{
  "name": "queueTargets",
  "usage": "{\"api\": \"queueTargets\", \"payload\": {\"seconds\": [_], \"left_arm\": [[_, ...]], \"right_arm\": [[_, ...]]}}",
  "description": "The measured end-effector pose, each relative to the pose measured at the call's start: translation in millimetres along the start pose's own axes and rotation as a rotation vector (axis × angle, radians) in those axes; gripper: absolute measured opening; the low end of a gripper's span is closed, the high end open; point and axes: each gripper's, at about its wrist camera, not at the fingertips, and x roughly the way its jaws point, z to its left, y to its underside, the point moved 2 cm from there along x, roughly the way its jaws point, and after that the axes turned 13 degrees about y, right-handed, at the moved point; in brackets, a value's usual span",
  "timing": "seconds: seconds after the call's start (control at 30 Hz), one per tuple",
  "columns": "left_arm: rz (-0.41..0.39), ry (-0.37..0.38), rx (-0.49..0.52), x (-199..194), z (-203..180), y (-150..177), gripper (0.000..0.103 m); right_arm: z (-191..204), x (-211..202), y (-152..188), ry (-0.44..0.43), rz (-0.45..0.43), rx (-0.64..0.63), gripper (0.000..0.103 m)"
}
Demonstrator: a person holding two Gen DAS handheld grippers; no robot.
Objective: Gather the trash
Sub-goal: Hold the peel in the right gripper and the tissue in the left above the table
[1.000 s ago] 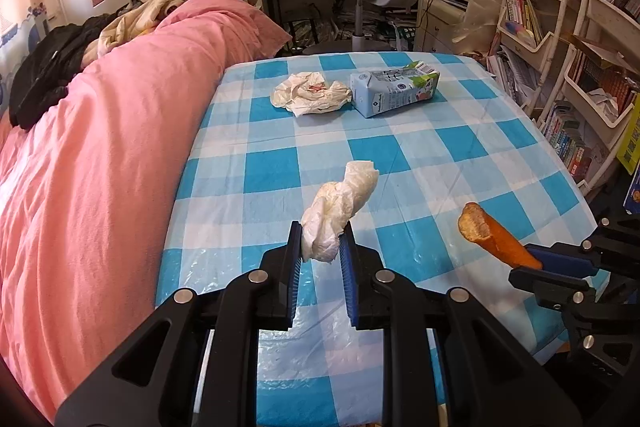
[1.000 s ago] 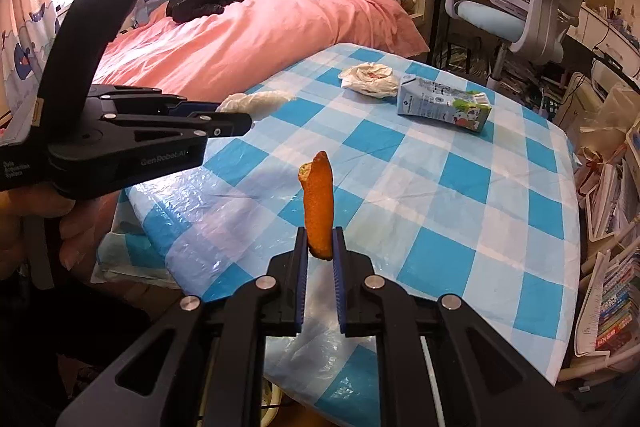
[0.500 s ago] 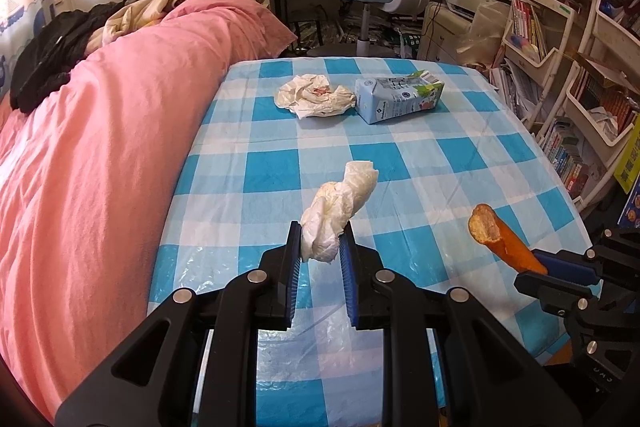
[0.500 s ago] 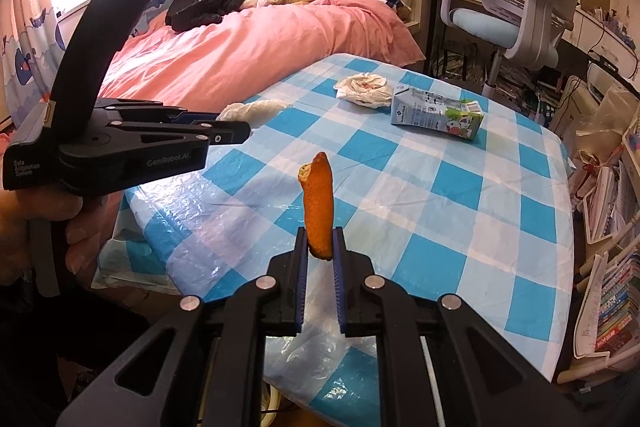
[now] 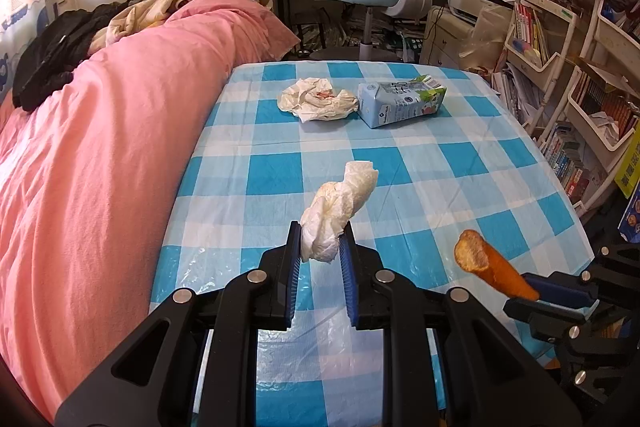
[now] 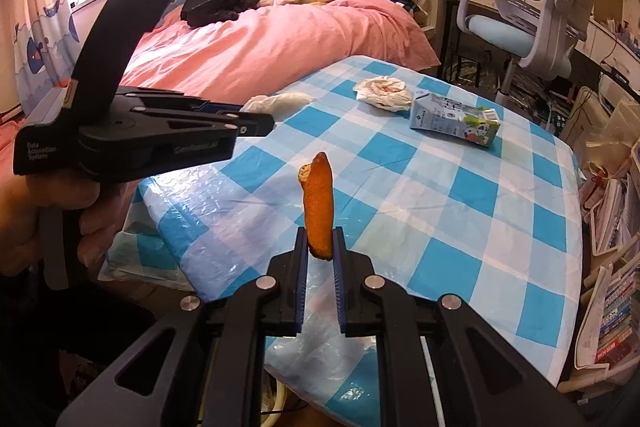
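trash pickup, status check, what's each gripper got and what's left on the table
Left gripper shut on crumpled tissue. Right gripper shut on orange peel. Crumpled wrapper and milk carton left on table. Nothing in the way.

Twisted white tissue (image 5: 338, 211): crumpled and elongated, clamped at its lower end between the pads of the left gripper (image 5: 320, 259), free end leaning toward 1 o'clock, raised off the checked table (image 5: 460, 163).

Orange peel strip (image 6: 318, 207): narrow and curved, pale inner face at the torn tip, standing near upright, clamped at its base in the right gripper (image 6: 320, 259).

Crumpled white wrapper (image 5: 318, 99): flat on the table at 12 o'clock, reddish stain in its centre.

Light-blue carton (image 5: 402, 99): lying on its side, touching the wrapper's 3 o'clock edge.
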Motion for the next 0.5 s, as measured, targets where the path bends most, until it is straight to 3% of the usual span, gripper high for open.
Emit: {"api": "queueTargets", "payload": {"seconds": [0.5], "left_arm": [[0.0, 0.0, 0.001, -0.1, -0.4, -0.3, 0.017]], "right_arm": [[3.1, 0.5, -0.4, -0.002, 0.001, -0.004, 0.013]]}}
